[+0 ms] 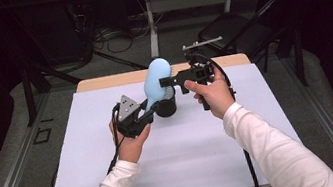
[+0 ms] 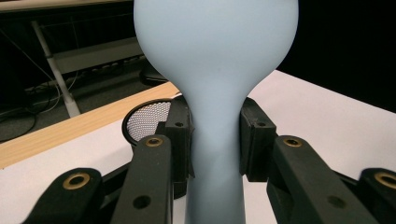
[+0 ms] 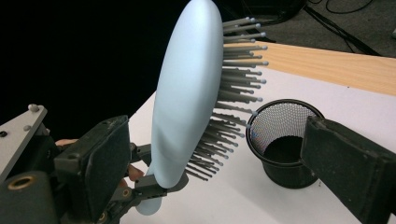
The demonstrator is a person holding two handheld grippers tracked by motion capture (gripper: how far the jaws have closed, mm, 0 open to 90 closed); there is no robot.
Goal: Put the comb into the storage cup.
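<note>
left gripper (image 1: 149, 110) is pinching the blue hairbrush (image 1: 156, 80) by its handle, head up, right gripper (image 1: 166, 81) spread wide around the head without touching, so the brush isn't in the mesh cup (image 3: 285, 142) just beyond it yet.

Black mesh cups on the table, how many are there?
1. The black mesh cup stands on the white sheet near the table's middle, just behind the pale blue hairbrush held upright in the left gripper.
</note>
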